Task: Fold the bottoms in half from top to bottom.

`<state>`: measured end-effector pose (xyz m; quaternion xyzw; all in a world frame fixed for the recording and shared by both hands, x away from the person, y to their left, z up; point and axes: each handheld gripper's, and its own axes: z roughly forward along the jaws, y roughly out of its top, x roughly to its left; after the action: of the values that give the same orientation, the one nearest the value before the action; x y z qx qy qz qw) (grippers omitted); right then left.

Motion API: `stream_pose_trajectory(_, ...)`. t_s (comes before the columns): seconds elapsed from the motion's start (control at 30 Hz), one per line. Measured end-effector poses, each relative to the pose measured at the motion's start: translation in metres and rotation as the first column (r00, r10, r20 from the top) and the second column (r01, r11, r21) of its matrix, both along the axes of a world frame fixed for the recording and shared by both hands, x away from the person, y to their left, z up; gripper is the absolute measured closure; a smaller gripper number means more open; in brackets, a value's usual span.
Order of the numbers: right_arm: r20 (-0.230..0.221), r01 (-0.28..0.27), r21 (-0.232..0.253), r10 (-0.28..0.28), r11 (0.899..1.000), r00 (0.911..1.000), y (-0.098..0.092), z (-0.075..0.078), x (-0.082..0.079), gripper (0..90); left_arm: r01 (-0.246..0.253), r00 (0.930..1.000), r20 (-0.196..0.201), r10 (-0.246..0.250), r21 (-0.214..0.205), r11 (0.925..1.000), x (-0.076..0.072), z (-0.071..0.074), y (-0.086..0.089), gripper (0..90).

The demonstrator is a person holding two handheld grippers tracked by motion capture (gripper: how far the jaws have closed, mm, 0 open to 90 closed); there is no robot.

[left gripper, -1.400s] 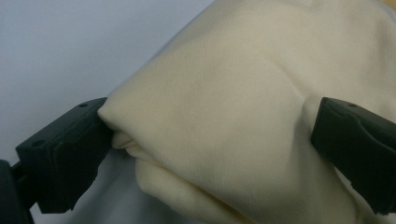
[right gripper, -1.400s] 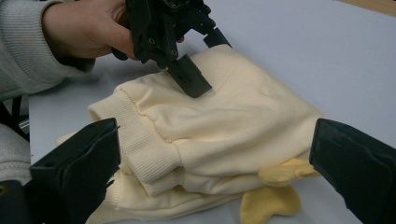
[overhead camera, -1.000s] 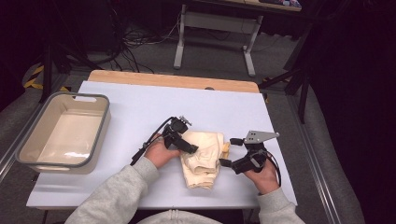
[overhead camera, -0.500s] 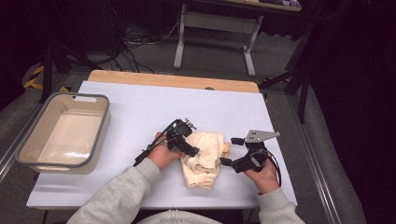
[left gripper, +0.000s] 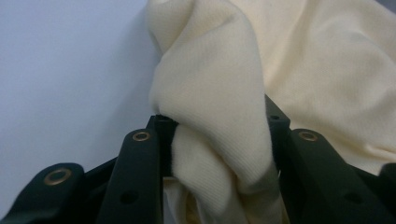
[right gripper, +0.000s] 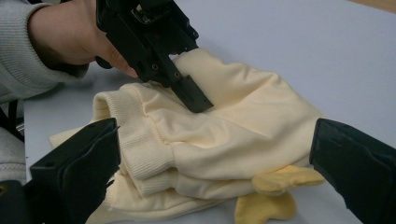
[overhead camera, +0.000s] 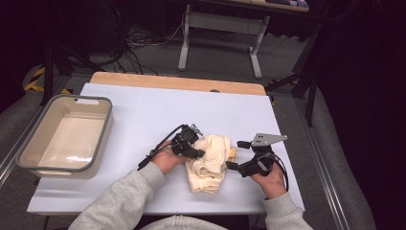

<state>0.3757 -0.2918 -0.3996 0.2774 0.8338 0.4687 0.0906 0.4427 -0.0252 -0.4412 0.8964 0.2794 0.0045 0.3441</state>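
Left gripper (overhead camera: 200, 154): black two-jaw tool in the person's left hand (overhead camera: 165, 158), tips on the left edge of the cream knitted garment (overhead camera: 210, 160); jaws just closed in, a bunched fold of the cloth pinched between the pads in the left gripper view (left gripper: 219, 140).
Left grip: clamped on the garment's fold, cloth bulging above and below the pads.
Right gripper (overhead camera: 231, 166): black two-jaw tool with a grey three-cornered plate on top, held in the right hand (overhead camera: 273, 179); jaws spread wide, one on each side of the garment's ribbed edge in the right gripper view (right gripper: 140, 140), pads not pressing on it.
Garment: crumpled heap, folded over itself, lying on the white table top (overhead camera: 143, 115) between the two grippers, near the person's edge; ribbed cuffs stacked at the side facing the right gripper; a yellow patch (right gripper: 275, 186) poking out at the bottom.
Sleeves: grey knitted, entering from the bottom of the high view (overhead camera: 119, 206).
Bin: beige rectangular plastic tub with a grey rim (overhead camera: 103, 103), at the table's left edge, well apart from the garment.
Table's far edge: a strip of light wood (overhead camera: 177, 82).
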Motion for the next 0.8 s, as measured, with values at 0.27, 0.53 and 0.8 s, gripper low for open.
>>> stream_pose_trajectory(0.27,0.011,0.0,0.065,-0.001,0.998,0.9999,-0.003,0.002,-0.002,0.0,-0.006,1.0,0.007,0.006,-0.103,0.9946,-0.002,0.016,0.011,64.4)
stream_pose_trajectory(0.53,0.034,-0.013,0.055,0.011,0.998,0.9994,-0.006,0.005,-0.004,0.4,0.004,0.9998,0.019,-0.001,-0.162,0.9868,-0.007,0.028,0.014,64.5)
stream_pose_trajectory(0.8,0.064,-0.01,0.062,0.006,0.998,0.9979,-0.007,0.007,-0.006,4.3,0.021,0.997,0.077,-0.003,-0.233,0.9722,-0.015,0.047,0.019,64.6)
